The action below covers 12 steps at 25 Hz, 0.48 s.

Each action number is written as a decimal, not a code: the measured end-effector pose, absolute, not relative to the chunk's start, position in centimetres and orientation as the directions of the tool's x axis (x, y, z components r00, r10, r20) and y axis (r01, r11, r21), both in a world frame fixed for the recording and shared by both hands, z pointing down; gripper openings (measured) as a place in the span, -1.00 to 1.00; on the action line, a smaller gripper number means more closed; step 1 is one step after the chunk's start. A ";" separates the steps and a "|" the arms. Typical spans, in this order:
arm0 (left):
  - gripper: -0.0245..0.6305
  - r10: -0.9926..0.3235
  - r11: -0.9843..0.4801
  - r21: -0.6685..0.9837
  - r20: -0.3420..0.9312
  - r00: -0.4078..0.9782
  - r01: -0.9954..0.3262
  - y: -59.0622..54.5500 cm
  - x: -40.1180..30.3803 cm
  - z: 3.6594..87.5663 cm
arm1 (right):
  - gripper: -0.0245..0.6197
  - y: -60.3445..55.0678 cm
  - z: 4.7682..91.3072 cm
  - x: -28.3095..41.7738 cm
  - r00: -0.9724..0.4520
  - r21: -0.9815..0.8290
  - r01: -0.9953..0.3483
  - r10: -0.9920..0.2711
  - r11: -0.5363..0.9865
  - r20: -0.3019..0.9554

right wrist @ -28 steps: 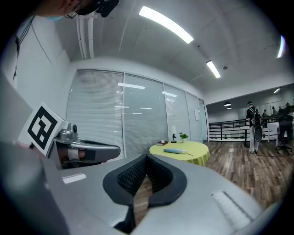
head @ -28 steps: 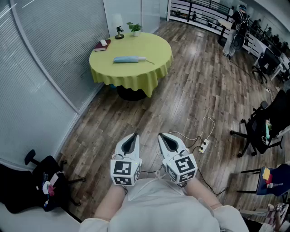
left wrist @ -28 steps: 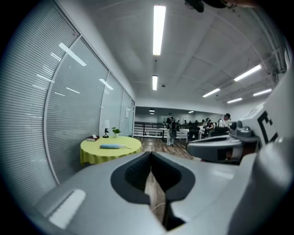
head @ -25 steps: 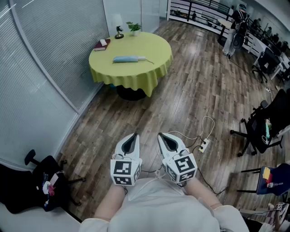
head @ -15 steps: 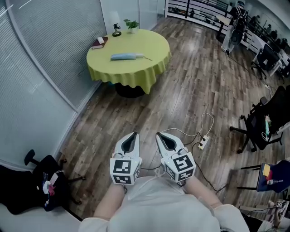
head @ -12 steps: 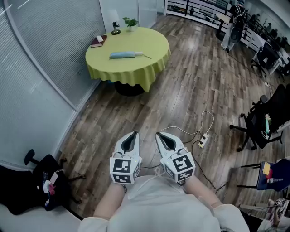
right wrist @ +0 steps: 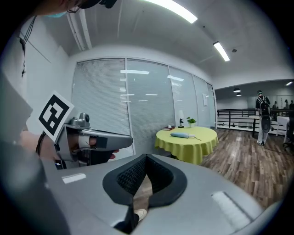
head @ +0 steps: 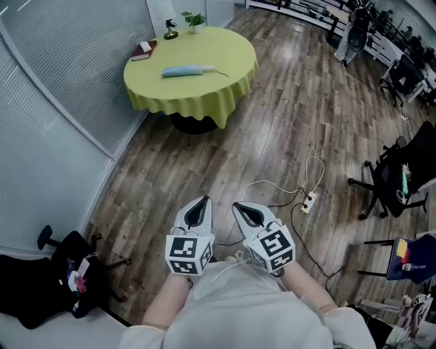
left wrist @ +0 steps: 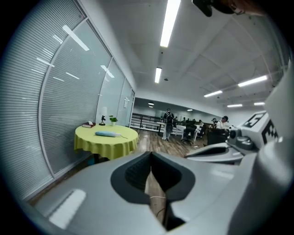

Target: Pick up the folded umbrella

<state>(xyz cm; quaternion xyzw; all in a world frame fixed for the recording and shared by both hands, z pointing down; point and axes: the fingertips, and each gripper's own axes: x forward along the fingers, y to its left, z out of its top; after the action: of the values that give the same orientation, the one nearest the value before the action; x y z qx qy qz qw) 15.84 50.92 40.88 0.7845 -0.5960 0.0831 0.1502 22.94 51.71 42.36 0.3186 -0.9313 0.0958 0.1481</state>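
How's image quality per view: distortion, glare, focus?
Head view: evenly lit, sharp, folded umbrella clear, slight sheen on the floor. Left gripper view: heavy fisheye, black corners, blinds bowed, ceiling lights blown out. Right gripper view: same fisheye and dark corners, folded umbrella small but sharp.

Floor [head: 293,123]: wood-look planks. Left: glazed partition [head: 68,75] w/ blinds. Round table [head: 197,92], yellow-green cloth, near partition. Blk office chairs [head: 395,184] at right; blk chair [head: 34,293] lower left. Ceiling: strip lights [left wrist: 170,23].

That tiny dark thing [head: 170,28] at the table's [head: 225,48] far edge (right beside the plant [head: 194,19]) is way too small to make out.
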 end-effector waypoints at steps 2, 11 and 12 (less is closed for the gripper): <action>-0.91 -0.905 -0.254 0.132 0.316 0.284 -0.958 49.1 14.9 41.4 | -0.93 49.9 42.8 22.0 -0.746 -0.088 -0.630 -0.571 0.771 0.344; -0.91 -0.886 -0.304 0.185 0.304 0.349 -0.934 36.3 6.2 41.1 | -0.92 37.4 43.4 14.0 -0.693 -0.069 -0.677 -0.604 0.733 0.394; -0.91 -0.882 -0.319 0.196 0.296 0.366 -0.927 34.7 5.0 40.8 | -0.92 35.8 43.3 12.6 -0.688 -0.063 -0.680 -0.606 0.730 0.399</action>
<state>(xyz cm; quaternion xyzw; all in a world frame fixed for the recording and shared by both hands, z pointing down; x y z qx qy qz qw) 4.99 34.70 40.81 0.8094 -0.5588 0.0673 0.1676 12.62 35.78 43.26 0.3524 -0.9128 0.1036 0.1786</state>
